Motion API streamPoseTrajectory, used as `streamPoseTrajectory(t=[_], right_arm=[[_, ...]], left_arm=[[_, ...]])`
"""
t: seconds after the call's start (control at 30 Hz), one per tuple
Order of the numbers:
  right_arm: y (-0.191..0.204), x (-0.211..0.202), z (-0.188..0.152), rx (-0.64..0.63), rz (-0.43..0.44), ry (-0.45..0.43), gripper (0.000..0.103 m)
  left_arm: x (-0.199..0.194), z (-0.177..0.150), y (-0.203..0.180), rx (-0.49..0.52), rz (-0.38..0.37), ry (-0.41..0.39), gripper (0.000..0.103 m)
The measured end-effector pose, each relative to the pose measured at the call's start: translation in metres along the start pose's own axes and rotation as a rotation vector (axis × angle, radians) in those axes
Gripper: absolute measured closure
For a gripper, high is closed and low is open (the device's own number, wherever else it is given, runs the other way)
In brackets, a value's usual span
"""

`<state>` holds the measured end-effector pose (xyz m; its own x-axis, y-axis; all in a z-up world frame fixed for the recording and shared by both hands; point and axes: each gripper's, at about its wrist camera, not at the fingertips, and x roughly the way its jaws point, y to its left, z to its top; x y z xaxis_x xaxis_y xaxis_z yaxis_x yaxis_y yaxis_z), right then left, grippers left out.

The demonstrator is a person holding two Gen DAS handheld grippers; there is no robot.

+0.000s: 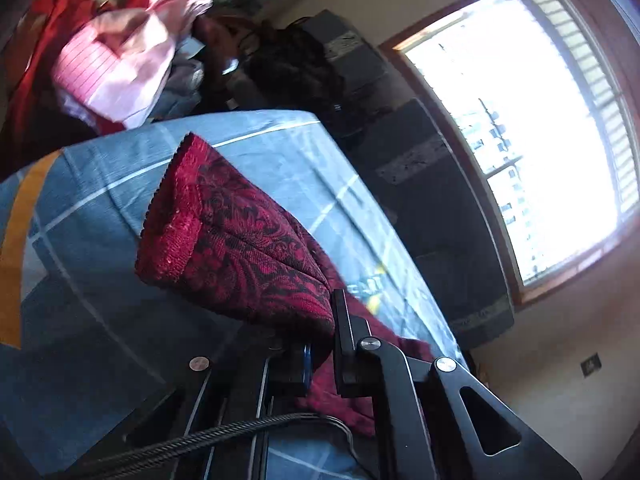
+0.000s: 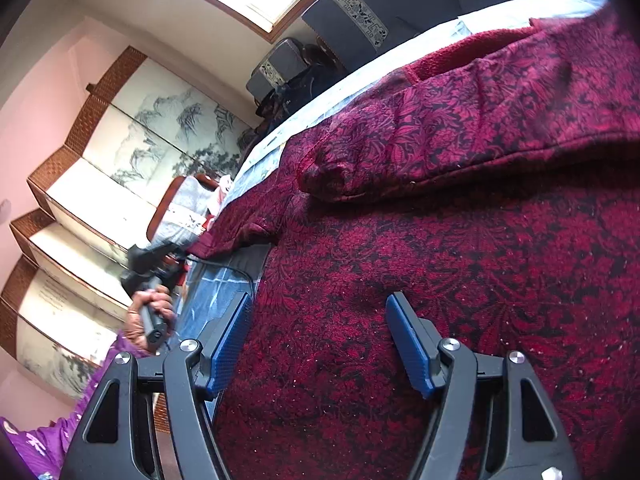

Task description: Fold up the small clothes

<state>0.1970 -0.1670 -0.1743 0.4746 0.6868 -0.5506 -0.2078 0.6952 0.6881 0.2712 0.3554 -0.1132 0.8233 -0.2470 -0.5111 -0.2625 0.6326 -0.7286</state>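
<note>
A dark red garment with a black floral pattern (image 2: 440, 260) lies spread on a blue checked bedsheet (image 1: 100, 208). One sleeve (image 2: 460, 128) is folded across its body. My left gripper (image 1: 320, 344) is shut on a sleeve of the garment (image 1: 248, 240) and holds it lifted off the sheet, the red ribbed cuff hanging at the far end. My right gripper (image 2: 320, 340) is open and empty, its blue-padded fingers (image 2: 408, 344) just above the garment's body. The left gripper and the hand holding it also show in the right wrist view (image 2: 152, 280).
A pile of pink and red clothes (image 1: 120, 64) lies beyond the bed's far end. Dark cushions (image 1: 420, 184) stand along the wall under a bright window (image 1: 520, 120). A painted folding screen (image 2: 120, 152) and a chair (image 2: 180, 208) stand beside the bed.
</note>
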Motion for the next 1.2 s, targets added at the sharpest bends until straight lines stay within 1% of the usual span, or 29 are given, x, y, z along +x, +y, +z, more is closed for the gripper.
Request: streamPoseTrajectory(t=[0.1, 0.17, 0.27, 0.37, 0.43, 0.5, 0.57, 0.67, 0.73, 0.77, 0.8, 0.87, 0.9, 0.93, 0.97, 1.0, 1.03, 1.07, 1.1, 1.17, 1.2], right_arm=[[0.008, -0.004, 0.006, -0.029, -0.004, -0.011, 0.034], [0.014, -0.013, 0.013, -0.034, 0.016, -0.04, 0.034], [0.016, -0.031, 0.025, -0.044, 0.023, -0.095, 0.034], [0.009, -0.051, 0.038, -0.029, 0.027, -0.152, 0.034], [0.0, -0.064, 0.044, -0.006, 0.03, -0.187, 0.034], [-0.009, -0.075, 0.049, 0.013, 0.03, -0.21, 0.034], [-0.019, -0.081, 0.052, 0.029, 0.033, -0.22, 0.034], [-0.035, -0.082, 0.057, 0.06, 0.037, -0.219, 0.034], [-0.049, -0.081, 0.059, 0.095, 0.045, -0.214, 0.034], [-0.054, -0.08, 0.061, 0.112, 0.05, -0.212, 0.034], [-0.06, -0.079, 0.062, 0.129, 0.052, -0.21, 0.034], [-0.072, -0.077, 0.065, 0.166, 0.057, -0.209, 0.034], [-0.076, -0.077, 0.065, 0.181, 0.064, -0.21, 0.034], [-0.081, -0.077, 0.065, 0.199, 0.074, -0.211, 0.034], [-0.085, -0.076, 0.066, 0.212, 0.079, -0.212, 0.034], [-0.088, -0.075, 0.067, 0.223, 0.083, -0.212, 0.034], [-0.091, -0.074, 0.068, 0.234, 0.085, -0.21, 0.034], [-0.093, -0.073, 0.069, 0.245, 0.088, -0.206, 0.034], [-0.095, -0.072, 0.07, 0.256, 0.097, -0.204, 0.034], [-0.1, -0.071, 0.072, 0.279, 0.114, -0.201, 0.032], [-0.102, -0.07, 0.073, 0.294, 0.121, -0.199, 0.032]], left_arm=[[-0.012, -0.012, -0.067, 0.14, -0.095, -0.006, 0.095], [-0.015, -0.027, -0.111, 0.239, -0.155, 0.006, 0.095], [-0.009, -0.066, -0.172, 0.356, -0.245, 0.059, 0.095], [0.014, -0.11, -0.215, 0.431, -0.305, 0.116, 0.095], [0.032, -0.139, -0.231, 0.464, -0.326, 0.16, 0.095], [0.056, -0.169, -0.242, 0.49, -0.342, 0.22, 0.095], [0.076, -0.206, -0.251, 0.554, -0.346, 0.265, 0.095], [0.095, -0.25, -0.259, 0.658, -0.325, 0.312, 0.095], [0.105, -0.273, -0.259, 0.698, -0.309, 0.35, 0.094], [0.107, -0.281, -0.258, 0.713, -0.303, 0.364, 0.092], [0.108, -0.286, -0.258, 0.723, -0.292, 0.37, 0.089], [0.102, -0.294, -0.256, 0.745, -0.278, 0.364, 0.078], [0.098, -0.301, -0.258, 0.757, -0.276, 0.359, 0.075], [0.094, -0.304, -0.258, 0.764, -0.277, 0.355, 0.066], [0.09, -0.309, -0.259, 0.763, -0.279, 0.352, 0.055], [0.084, -0.31, -0.258, 0.751, -0.279, 0.346, 0.048], [0.078, -0.313, -0.256, 0.74, -0.28, 0.333, 0.036], [0.069, -0.31, -0.253, 0.73, -0.294, 0.307, 0.031], [0.063, -0.312, -0.254, 0.73, -0.294, 0.28, 0.028], [0.053, -0.309, -0.249, 0.733, -0.258, 0.246, 0.016], [0.05, -0.306, -0.246, 0.726, -0.249, 0.237, 0.016]])
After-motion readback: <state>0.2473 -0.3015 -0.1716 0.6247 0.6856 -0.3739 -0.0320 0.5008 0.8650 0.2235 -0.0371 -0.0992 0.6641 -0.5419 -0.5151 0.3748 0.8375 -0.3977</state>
